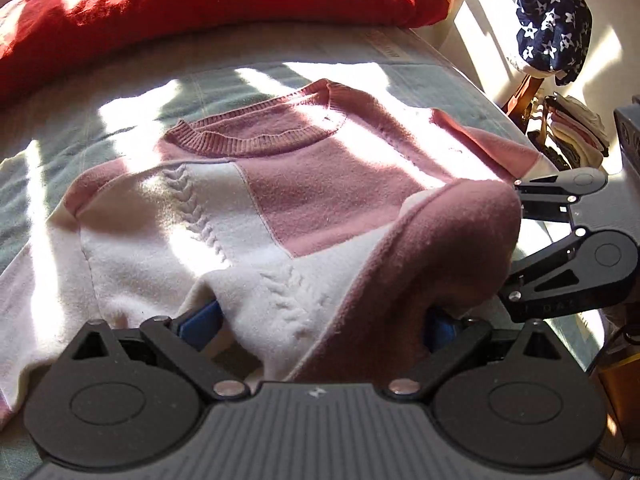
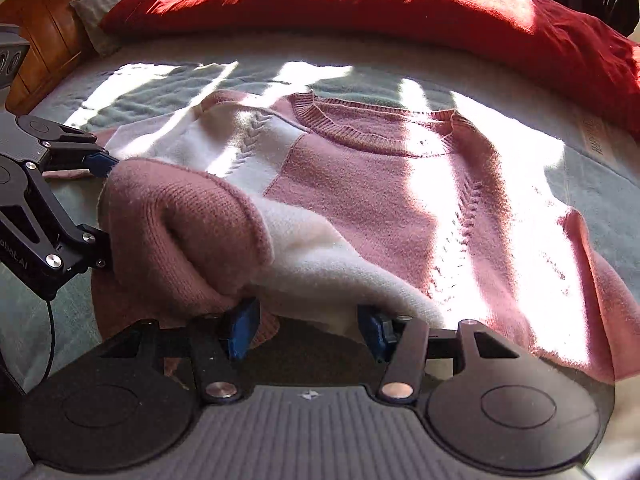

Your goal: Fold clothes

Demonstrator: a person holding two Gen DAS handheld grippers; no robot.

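Observation:
A pink and white knit sweater (image 1: 320, 200) (image 2: 360, 200) lies front up on the bed, neck toward the far side. Its lower part is turned up into a thick pink and white fold near both grippers. My left gripper (image 1: 320, 322) (image 2: 100, 210) has its blue pads (image 1: 200, 320) far apart, with the fold draped loosely over and between them. My right gripper (image 2: 307, 334) (image 1: 516, 240) stands open. The fold's edge rests against its blue pads (image 2: 240, 332), and only shadow shows in the gap between them.
The grey-green bed cover (image 1: 40, 152) (image 2: 600, 192) lies under the sweater. A red duvet (image 1: 200, 8) (image 2: 400, 8) runs along the far side. A wooden headboard (image 2: 48, 40) rises at the left. Beside the bed are a navy star-print cloth (image 1: 554, 28) and stacked clothes (image 1: 576, 128).

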